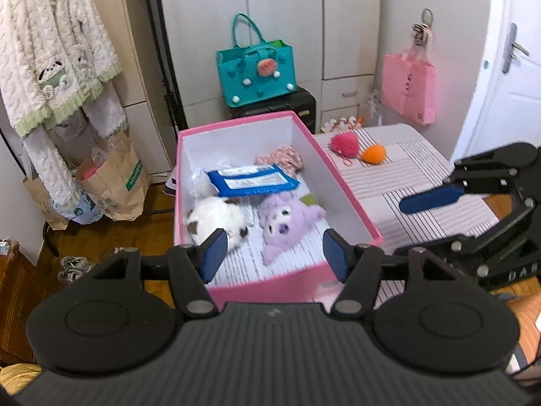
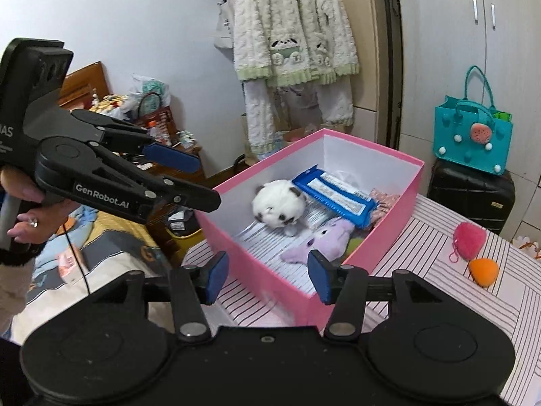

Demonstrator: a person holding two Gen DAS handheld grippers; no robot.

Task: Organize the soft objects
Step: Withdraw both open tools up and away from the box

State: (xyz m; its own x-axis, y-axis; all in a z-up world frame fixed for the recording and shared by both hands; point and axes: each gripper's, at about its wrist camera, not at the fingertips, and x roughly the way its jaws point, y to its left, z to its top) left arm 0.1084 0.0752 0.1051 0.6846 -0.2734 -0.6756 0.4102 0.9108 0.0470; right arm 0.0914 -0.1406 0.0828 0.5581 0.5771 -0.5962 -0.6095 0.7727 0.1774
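Observation:
A pink box [image 1: 341, 186] [image 2: 399, 223] stands on the striped table. Inside it lie a white plush with brown patches [image 1: 218, 220] [image 2: 279, 206], a purple plush [image 1: 284, 220] [image 2: 324, 240], a blue wipes packet [image 1: 252, 179] [image 2: 334, 196] and a floral cloth [image 1: 280, 157]. A pink fluffy ball [image 1: 344, 143] [image 2: 469, 239] and an orange sponge [image 1: 373, 153] [image 2: 484, 270] lie on the table beyond the box. My left gripper [image 1: 274, 258] hangs open over the box's near edge, nothing between its pads. My right gripper [image 2: 267, 279] is open and empty at the box's near corner.
The striped table [image 1: 422, 169] [image 2: 473, 304] runs right of the box. A teal bag [image 1: 257, 67] sits on a black suitcase [image 2: 470, 196] behind. A pink bag [image 1: 409, 88] hangs on the wall, a robe [image 1: 50, 50] at the left, paper bags [image 1: 115, 182] on the floor.

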